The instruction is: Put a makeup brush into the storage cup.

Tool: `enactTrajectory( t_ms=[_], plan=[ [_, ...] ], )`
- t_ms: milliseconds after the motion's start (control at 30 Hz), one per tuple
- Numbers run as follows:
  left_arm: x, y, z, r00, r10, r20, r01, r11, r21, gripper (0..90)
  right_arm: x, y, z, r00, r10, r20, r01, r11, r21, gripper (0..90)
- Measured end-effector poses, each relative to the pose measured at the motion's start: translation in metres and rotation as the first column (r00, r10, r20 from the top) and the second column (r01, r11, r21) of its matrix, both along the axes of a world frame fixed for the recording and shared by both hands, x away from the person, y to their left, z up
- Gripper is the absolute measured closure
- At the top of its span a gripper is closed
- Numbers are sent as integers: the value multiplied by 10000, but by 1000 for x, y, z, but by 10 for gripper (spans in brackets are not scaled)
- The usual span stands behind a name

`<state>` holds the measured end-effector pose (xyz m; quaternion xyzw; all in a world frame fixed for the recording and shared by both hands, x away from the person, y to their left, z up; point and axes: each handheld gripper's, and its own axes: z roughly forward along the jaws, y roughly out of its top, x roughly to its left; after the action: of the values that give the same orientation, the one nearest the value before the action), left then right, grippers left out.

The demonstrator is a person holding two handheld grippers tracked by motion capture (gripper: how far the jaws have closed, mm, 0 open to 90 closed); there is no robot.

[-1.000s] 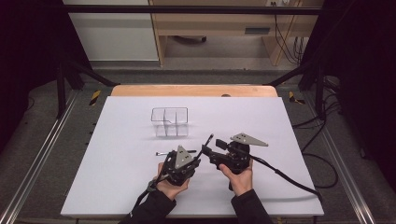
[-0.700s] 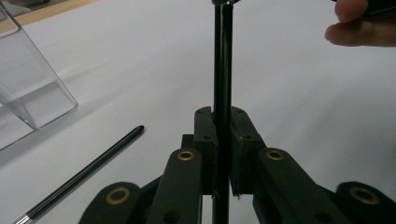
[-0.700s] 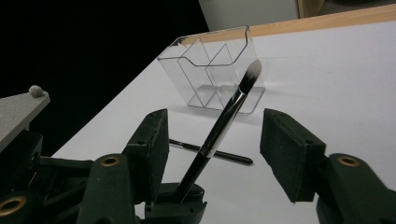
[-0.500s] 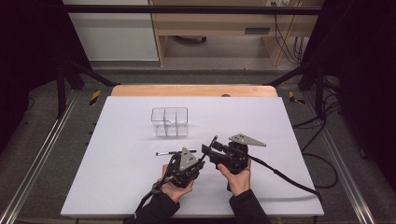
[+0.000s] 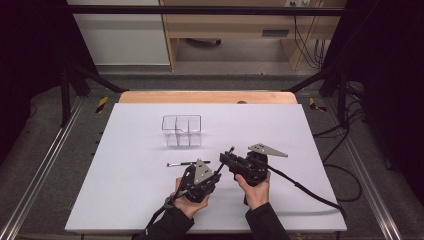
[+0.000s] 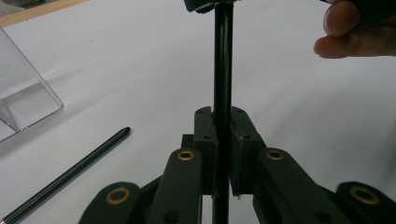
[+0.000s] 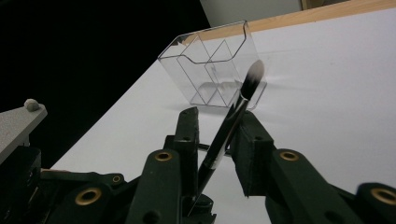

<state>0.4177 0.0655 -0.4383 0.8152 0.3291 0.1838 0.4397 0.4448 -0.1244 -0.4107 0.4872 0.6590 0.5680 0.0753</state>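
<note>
My left gripper (image 5: 214,177) (image 6: 223,154) is shut on the black handle of a makeup brush (image 6: 222,74), which stands up between its jaws. In the right gripper view the same brush (image 7: 232,122) slants up to a white-tipped head, between the jaws of my right gripper (image 5: 226,160) (image 7: 218,140). Those jaws have just been closing, and a gap still shows beside the handle. A second thin black brush (image 5: 186,163) (image 6: 70,171) lies flat on the white table (image 5: 125,200). Behind it stands a clear divided organizer box (image 5: 181,130) (image 7: 212,70).
A hand's fingers (image 6: 352,35) show at the top right of the left gripper view. A cable (image 5: 305,190) trails from the right gripper toward the table's right front. A wooden edge (image 5: 207,97) runs along the far side, with metal rails at both sides.
The right gripper's jaws have come together around the upright brush and its body has tipped slightly. The left gripper stays put, holding the handle. The lying brush and box are unmoved.
</note>
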Motion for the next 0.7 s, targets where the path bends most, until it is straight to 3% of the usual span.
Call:
enactTrajectory(
  t_ms=[367, 600, 700],
  plan=[
    [0, 0, -1, 10000, -78, 20, 78, 10000, 16, 821, -1, -4, 1, 9987, 501, -88, -494, 9966, 656, 832],
    [2, 4, 4, 9998, -155, 110, 157, 9998, -154, 560, -2, -4, 1, 9964, 847, 43, -848, 9945, 609, 841],
    [3, 3, 8, 9995, -252, 194, 255, 9996, -155, 511, -2, -4, 0, 9959, 898, 141, -904, 9945, 538, 841]
  ],
)
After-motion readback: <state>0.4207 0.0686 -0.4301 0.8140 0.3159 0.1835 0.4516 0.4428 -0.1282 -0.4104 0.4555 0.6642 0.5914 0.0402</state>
